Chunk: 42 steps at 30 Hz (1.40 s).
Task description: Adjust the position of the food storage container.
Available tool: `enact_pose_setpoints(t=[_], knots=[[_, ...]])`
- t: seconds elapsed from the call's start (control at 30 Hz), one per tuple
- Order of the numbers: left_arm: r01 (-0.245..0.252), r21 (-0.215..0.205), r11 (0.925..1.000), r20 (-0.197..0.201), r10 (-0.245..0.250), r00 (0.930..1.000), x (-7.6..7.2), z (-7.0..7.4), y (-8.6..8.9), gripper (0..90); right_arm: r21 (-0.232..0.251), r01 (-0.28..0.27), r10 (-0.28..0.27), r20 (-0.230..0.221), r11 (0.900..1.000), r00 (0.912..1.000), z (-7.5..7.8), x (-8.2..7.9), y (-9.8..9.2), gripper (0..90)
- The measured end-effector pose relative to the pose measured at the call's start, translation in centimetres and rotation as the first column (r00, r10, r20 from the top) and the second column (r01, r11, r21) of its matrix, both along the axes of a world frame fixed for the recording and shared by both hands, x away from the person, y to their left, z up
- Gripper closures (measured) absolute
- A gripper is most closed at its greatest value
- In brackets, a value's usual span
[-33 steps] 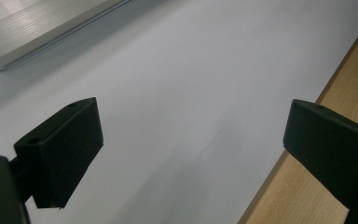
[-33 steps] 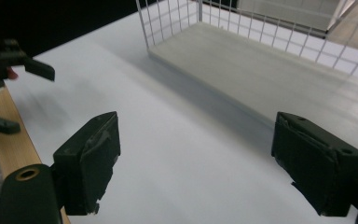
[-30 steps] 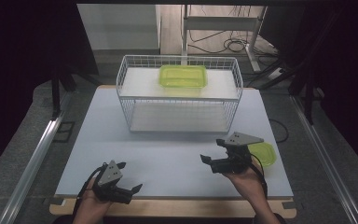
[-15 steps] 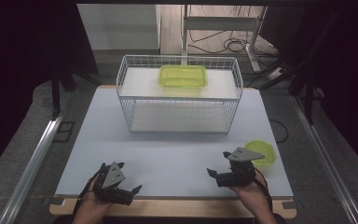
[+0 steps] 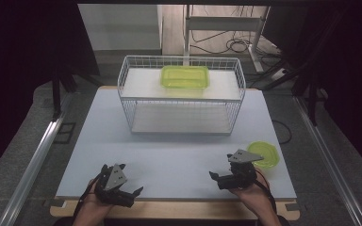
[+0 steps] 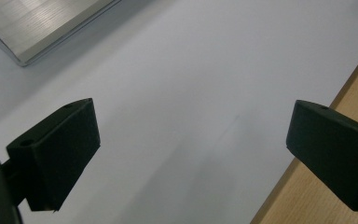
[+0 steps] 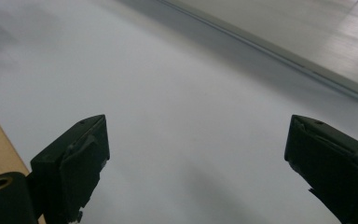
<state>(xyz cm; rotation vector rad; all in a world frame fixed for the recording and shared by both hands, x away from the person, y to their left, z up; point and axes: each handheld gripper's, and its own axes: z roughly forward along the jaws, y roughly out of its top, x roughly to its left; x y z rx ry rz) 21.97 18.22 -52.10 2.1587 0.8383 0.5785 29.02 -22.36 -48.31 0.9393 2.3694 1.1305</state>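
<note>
A white wire rack (image 5: 181, 96) stands at the back of the pale table (image 5: 169, 150). On its top shelf lies a translucent green container (image 5: 185, 76). A round green lid (image 5: 264, 154) rests flat on the table at the right, just behind my right gripper (image 5: 217, 180). That gripper sits low near the front edge, open, with nothing between its jaws (image 7: 196, 168). My left gripper (image 5: 134, 195) rests at the front left over the table's edge, also open and empty (image 6: 191, 154).
A wooden strip (image 5: 169, 209) borders the table's front edge. Metal rails (image 5: 33, 160) run along the floor on both sides. Cables and a stand's legs (image 5: 226, 44) lie beyond the rack. A metal edge (image 6: 42, 32) crosses the top of the left gripper view.
My right gripper has drawn back from above the green lid toward the front edge and come down lower, leaving the lid uncovered. My left gripper has stayed in place.
</note>
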Motion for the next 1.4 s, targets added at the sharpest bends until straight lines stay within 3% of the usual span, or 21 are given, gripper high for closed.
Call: enact_pose_setpoints(t=[0.07, 0.2, 0.33, 0.53, 0.7, 0.97, 1.1, 1.4], knots=[[-0.001, -0.002, 1.0, 0.0, 0.001, 1.0, 0.0, 0.0, 0.0, 2.7, 0.004, 0.03, -0.031, 0.017, 1.0, 0.9994, 0.4, 0.0, -0.4, 16.9], [-0.001, -0.004, 1.0, 0.0, 0.001, 1.0, 0.0, 0.0, 0.0, 2.7, 0.004, 0.074, -0.074, 0.013, 0.997, 0.9972, 1.5, 0.3, -2.2, 44.3], [0.005, 0.002, 1.0, -0.007, -0.005, 1.0, 0.0, -0.1, -0.1, 2.7, 0.044, 0.105, -0.106, 0.016, 0.993, 0.9943, 2.2, 0.8, -4.2, 63.0], [0.01, 0.005, 0.9999, -0.008, -0.01, 0.9999, 0.0, -0.1, -0.2, 2.7, 0.016, 0.172, -0.172, 0.033, 0.985, 0.9845, 2.9, 1.7, -7.2, 88.9], [0.012, 0.011, 0.9999, -0.014, -0.012, 0.9998, 0.1, -0.2, -0.3, 2.7, 0.025, 0.267, -0.268, 0.041, 0.963, 0.9624, 3.3, 2.2, -9.9, 89.4], [0.016, 0.015, 0.9997, -0.015, -0.016, 0.9998, 0.1, -0.3, -0.4, 2.7, 0.038, 0.395, -0.396, 0.032, 0.918, 0.9178, 3.1, 2.9, -13.7, 89.3], [0.018, 0.021, 0.9996, -0.021, -0.018, 0.9996, 0.1, -0.4, -0.4, 2.7, 0.032, 0.43, -0.431, 0.03, 0.902, 0.9017, 2.8, 3.2, -14.9, 89.3], [0.022, 0.02, 0.9995, -0.025, -0.022, 0.9995, 0.2, -0.5, -0.5, 2.7, -0.006, 0.484, -0.483, 0.04, 0.875, 0.8747, 2.0, 3.9, -16.4, 89.2]])
